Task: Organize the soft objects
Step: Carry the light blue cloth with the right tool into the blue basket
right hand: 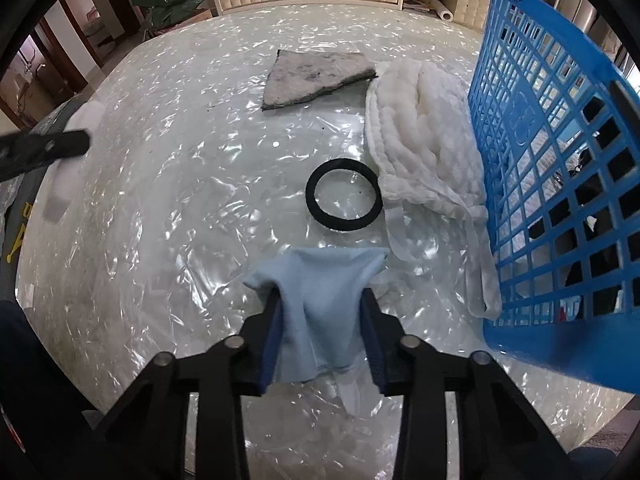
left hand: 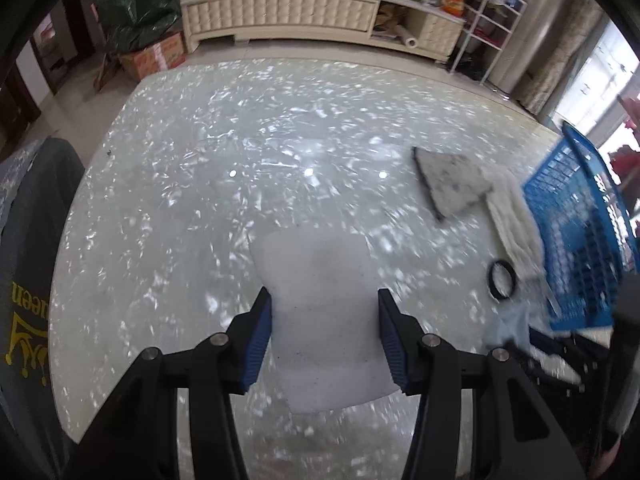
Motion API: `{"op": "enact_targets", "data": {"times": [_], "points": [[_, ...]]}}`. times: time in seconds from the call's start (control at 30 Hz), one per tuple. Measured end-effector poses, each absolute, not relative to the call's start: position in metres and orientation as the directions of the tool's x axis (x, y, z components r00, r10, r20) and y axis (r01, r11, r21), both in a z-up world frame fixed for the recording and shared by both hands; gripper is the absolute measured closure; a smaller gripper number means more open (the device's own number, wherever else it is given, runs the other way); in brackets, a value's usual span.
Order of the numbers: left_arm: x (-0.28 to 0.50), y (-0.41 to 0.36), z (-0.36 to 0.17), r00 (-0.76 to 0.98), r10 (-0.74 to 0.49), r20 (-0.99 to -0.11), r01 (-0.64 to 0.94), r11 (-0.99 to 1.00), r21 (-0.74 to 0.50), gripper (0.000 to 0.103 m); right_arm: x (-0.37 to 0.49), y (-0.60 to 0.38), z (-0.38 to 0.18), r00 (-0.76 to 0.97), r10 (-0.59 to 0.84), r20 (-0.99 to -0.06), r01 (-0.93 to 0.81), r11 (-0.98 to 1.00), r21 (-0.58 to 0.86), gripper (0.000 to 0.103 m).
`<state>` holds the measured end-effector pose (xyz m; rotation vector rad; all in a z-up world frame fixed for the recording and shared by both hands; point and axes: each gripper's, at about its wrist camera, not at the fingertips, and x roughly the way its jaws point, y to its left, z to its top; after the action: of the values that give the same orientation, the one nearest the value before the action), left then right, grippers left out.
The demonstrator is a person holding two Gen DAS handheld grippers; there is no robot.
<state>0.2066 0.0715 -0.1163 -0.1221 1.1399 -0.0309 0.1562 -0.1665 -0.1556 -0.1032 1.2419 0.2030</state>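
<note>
My left gripper (left hand: 325, 300) is shut on a white foam block (left hand: 320, 312), held above the glossy table (left hand: 200, 184). My right gripper (right hand: 322, 300) is shut on a light blue cloth (right hand: 320, 312), which hangs between the pads just above the table. A grey felt pad (right hand: 316, 76), a white fluffy cloth (right hand: 420, 136) and a black ring (right hand: 342, 196) lie on the table ahead of the right gripper. They also show in the left wrist view: pad (left hand: 452, 180), white cloth (left hand: 516, 220), ring (left hand: 502, 280). The left gripper's finger and white block (right hand: 60, 160) show at the left edge.
A blue plastic basket (right hand: 560, 160) stands on the table's right side, tilted, with items inside; it also shows in the left wrist view (left hand: 576, 232). A cream cabinet (left hand: 280, 12) with clutter and a green bag (left hand: 140, 16) stand beyond the table. A dark garment (left hand: 28, 240) is at left.
</note>
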Motion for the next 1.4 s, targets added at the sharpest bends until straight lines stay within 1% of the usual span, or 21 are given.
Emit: {"op": "enact_targets", "data": {"times": [0.2, 0.4, 0.67, 1.1, 1.4], "points": [[0.184, 0.06, -0.096, 0.456, -0.108, -0.883, 0.01, 0.993, -0.117, 0.055, 0.147, -0.165, -0.132, 0.352, 0.096, -0.931, -0.21, 0.977, 0.022, 0.077], [0.167, 0.051, -0.083, 0.48, -0.128, -0.868, 0.029, 0.991, -0.13, 0.055, 0.133, -0.17, -0.104, 0.405, 0.111, -0.908, -0.21, 0.977, 0.025, 0.077], [0.146, 0.027, -0.064, 0.511, -0.138, -0.848, 0.074, 0.99, -0.117, 0.055, 0.113, -0.177, -0.07, 0.471, 0.116, -0.875, -0.204, 0.979, 0.02, 0.077], [0.145, -0.035, -0.033, 0.561, -0.161, -0.812, 0.174, 0.982, -0.074, 0.054, 0.089, -0.211, -0.013, 0.574, 0.128, -0.809, -0.183, 0.983, 0.025, 0.077], [0.157, -0.074, -0.018, 0.578, -0.195, -0.793, 0.245, 0.968, -0.059, 0.053, 0.094, -0.252, 0.001, 0.629, 0.101, -0.771, -0.114, 0.993, 0.037, 0.077]]}}
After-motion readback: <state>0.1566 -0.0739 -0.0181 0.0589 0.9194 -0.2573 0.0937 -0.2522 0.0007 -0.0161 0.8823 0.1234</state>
